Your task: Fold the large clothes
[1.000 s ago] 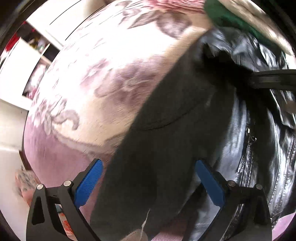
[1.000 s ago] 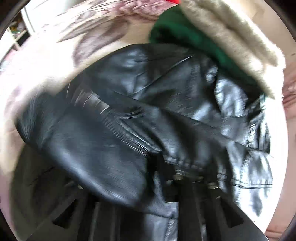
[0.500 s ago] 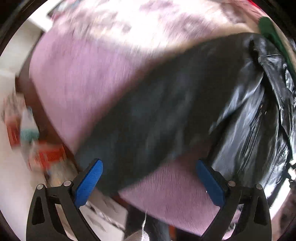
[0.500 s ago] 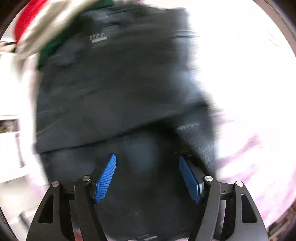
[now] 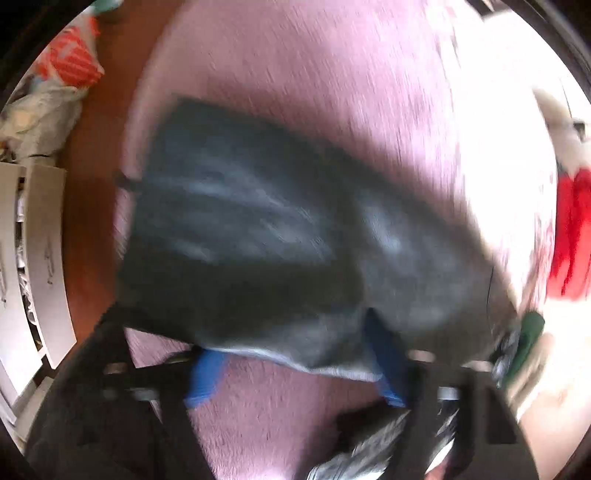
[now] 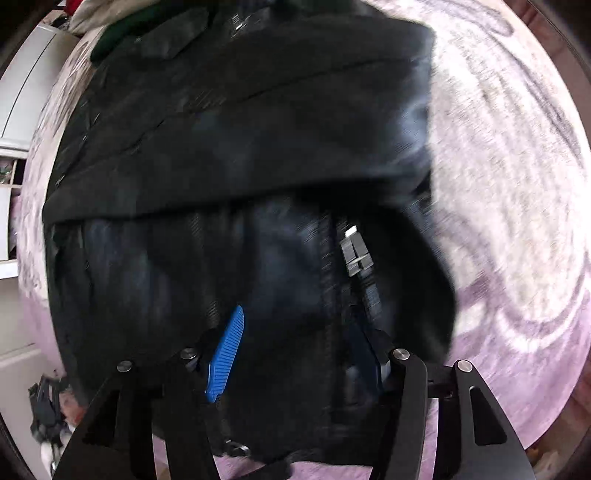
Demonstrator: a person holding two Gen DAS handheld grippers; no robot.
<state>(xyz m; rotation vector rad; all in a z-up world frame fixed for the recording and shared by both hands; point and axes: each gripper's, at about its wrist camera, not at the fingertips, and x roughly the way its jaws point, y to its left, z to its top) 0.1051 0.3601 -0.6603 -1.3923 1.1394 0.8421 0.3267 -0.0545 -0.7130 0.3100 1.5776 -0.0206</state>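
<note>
Both tongs have swung across the black jacket [image 6: 240, 155] since the earlier frames.
My left gripper [image 5: 295, 365] has just been closing, its hem between the pads; grip unclear through blur. My right gripper [image 6: 295, 350] was just opening, jacket spread beneath on the pink blanket [image 5: 314, 74].

- The jacket [image 6: 236, 155] lies spread on the bed [image 6: 517, 184] below me.
- A heap of other clothes [image 6: 122, 22] sits at its far end.
- My right gripper [image 6: 295, 350] hangs over its near hem.
</note>
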